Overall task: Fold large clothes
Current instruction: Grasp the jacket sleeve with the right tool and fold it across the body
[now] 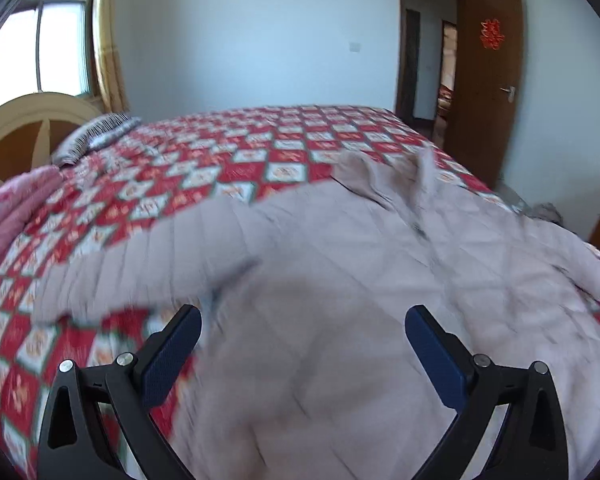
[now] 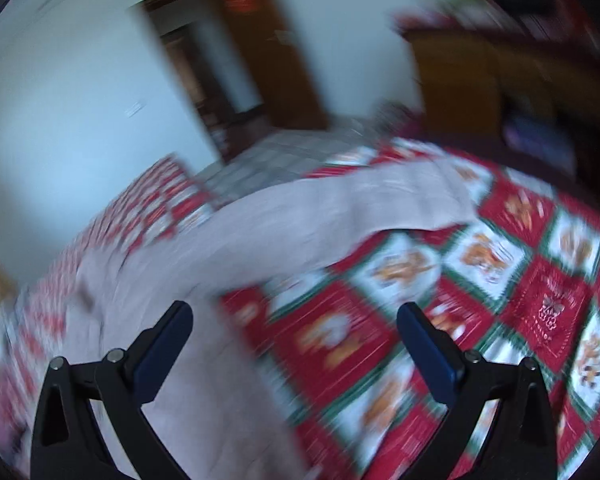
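Note:
A large pale pinkish-grey quilted garment point(image 1: 339, 280) lies spread over a bed with a red, white and green patterned cover point(image 1: 204, 160). Its collar end point(image 1: 383, 176) points toward the far side. My left gripper point(image 1: 303, 320) hovers just above the garment's near part, fingers wide open with nothing between them. In the blurred right wrist view the same garment point(image 2: 228, 240) stretches from lower left up to a sleeve end point(image 2: 419, 188) on the cover. My right gripper point(image 2: 294, 316) is open over the garment's edge and the bed cover point(image 2: 519, 280), holding nothing.
A striped pillow point(image 1: 96, 136) and a folded pink blanket point(image 1: 16, 208) lie by the wooden headboard point(image 1: 24, 124) at the left. An open brown door point(image 1: 487, 80) stands beyond the bed's far corner. A wooden cabinet point(image 2: 499, 80) is at the right.

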Demonstrator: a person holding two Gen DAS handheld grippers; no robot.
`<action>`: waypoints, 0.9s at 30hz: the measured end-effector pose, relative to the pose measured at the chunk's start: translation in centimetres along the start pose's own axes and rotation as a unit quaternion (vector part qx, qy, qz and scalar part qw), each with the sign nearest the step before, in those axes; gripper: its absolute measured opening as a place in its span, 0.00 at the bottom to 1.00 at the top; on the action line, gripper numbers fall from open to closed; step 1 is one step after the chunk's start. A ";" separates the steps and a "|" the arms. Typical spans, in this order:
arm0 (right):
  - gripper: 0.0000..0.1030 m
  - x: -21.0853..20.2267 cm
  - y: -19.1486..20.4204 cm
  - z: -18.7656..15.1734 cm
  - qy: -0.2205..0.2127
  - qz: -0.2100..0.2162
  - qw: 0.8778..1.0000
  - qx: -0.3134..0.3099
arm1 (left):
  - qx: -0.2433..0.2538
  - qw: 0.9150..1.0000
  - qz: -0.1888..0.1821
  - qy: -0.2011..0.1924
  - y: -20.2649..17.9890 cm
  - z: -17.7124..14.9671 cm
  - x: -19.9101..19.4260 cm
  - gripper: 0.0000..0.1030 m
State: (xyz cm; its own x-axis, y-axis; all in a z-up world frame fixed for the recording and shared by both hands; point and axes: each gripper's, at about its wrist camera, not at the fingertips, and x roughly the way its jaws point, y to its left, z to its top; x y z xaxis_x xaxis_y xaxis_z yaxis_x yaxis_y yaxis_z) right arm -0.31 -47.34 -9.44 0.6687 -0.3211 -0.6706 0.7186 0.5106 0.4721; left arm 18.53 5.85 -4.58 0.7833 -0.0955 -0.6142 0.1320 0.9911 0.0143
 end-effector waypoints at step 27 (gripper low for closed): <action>0.08 6.3 0.7 8.8 -0.027 -0.193 0.965 -0.175 | -0.117 0.990 -0.003 0.079 5.4 -4.1 11.7 0.99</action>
State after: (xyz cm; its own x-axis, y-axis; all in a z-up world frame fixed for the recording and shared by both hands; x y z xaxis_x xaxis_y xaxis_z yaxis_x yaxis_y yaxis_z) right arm 6.13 -56.02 -8.32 0.3799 -0.5775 -0.7226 0.8136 0.5803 -0.0360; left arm 25.94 10.49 -14.89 0.6754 -0.1047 -0.7300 -0.0227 0.9864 -0.1625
